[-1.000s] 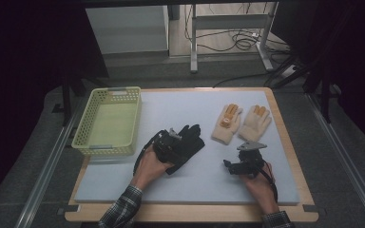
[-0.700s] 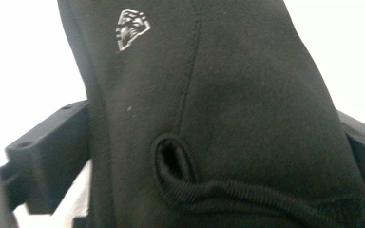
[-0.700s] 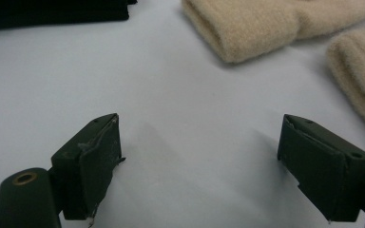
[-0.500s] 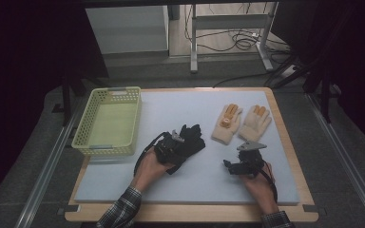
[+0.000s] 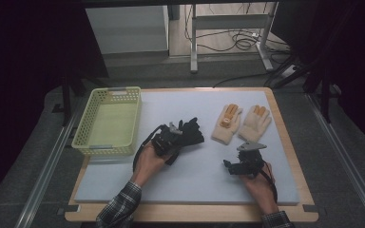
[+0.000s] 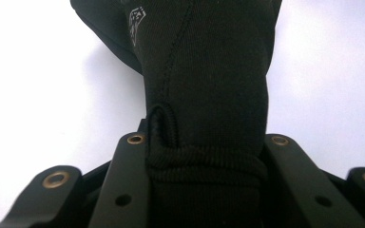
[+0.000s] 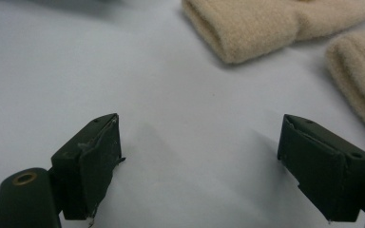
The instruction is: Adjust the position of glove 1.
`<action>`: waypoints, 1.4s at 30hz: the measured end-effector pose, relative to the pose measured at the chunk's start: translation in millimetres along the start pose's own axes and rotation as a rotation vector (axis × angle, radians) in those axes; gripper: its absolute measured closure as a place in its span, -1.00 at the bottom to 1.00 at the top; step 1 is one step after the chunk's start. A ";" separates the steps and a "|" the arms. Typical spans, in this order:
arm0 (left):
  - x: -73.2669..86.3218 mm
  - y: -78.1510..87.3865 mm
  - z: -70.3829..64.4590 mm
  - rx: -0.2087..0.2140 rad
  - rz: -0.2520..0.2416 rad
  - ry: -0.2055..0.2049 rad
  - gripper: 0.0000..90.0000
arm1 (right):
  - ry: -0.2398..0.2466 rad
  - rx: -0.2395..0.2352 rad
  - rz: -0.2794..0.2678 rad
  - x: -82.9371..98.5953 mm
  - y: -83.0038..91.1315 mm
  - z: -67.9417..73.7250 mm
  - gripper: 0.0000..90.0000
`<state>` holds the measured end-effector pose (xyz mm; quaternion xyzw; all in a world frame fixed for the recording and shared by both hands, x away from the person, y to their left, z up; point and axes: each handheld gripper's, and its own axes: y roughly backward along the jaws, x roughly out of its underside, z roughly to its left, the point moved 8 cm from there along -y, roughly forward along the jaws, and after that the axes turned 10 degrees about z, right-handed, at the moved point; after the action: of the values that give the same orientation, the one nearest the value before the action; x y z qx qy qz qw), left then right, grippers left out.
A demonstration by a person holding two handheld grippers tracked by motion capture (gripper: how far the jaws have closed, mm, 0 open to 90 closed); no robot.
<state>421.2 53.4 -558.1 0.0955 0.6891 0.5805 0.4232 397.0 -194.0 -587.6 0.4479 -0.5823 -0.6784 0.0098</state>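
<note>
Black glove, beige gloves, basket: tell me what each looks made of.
Black glove: thin, smooth stretch fabric, probably synthetic, with stitched seams and a ribbed cuff. Beige gloves: soft, fuzzy knit, wool or acrylic by its nap. Basket: rigid pale yellow-green plastic with lattice walls.

Two beige gloves (image 5: 241, 122), one black glove (image 5: 190, 134), one basket (image 5: 108, 121)

In the middle of the frame the left gripper (image 5: 171, 139) touches a black glove (image 5: 190, 133), with a yellow basket (image 5: 88, 142) at its left and two tan gloves (image 5: 241, 122) at its right.
</note>
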 end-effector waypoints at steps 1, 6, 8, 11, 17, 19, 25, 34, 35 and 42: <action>-4.3 8.0 5.3 -0.004 -0.009 0.013 0.52 | 0.000 0.001 0.000 0.0 0.1 0.1 -0.68; -11.9 27.6 21.3 -0.030 -0.025 0.035 0.51 | 0.001 0.003 -0.001 0.0 0.1 0.1 -0.68; -13.8 35.8 29.1 -0.044 -0.033 0.047 0.50 | 0.003 0.005 -0.002 0.0 0.2 0.1 -0.68; -14.9 48.0 41.5 -0.054 -0.043 0.069 0.50 | 0.005 0.007 -0.004 -0.2 0.2 0.0 -0.68; -13.0 71.5 68.4 -0.093 -0.066 0.127 0.49 | 0.005 0.008 -0.004 -0.1 0.2 0.1 -0.68; -10.6 80.6 80.7 -0.113 -0.072 0.153 0.48 | 0.006 0.008 -0.004 -0.1 0.2 0.1 -0.68; 4.1 99.7 120.4 -0.167 -0.075 0.248 0.48 | 0.006 0.009 -0.007 -0.3 0.1 0.3 -0.68; 46.4 116.0 175.7 -0.244 -0.079 0.356 0.45 | 0.007 0.010 -0.008 -0.3 0.2 0.4 -0.68; 57.8 117.6 186.4 -0.257 -0.075 0.381 0.45 | 0.007 0.010 -0.008 -0.3 0.2 0.4 -0.68; 103.6 112.7 223.8 -0.280 -0.049 0.488 0.43 | 0.007 0.011 -0.008 -0.4 0.1 0.4 -0.68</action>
<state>471.3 313.6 -500.6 -0.1232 0.6857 0.6654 0.2680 396.9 -193.5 -587.3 0.4526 -0.5840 -0.6738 0.0067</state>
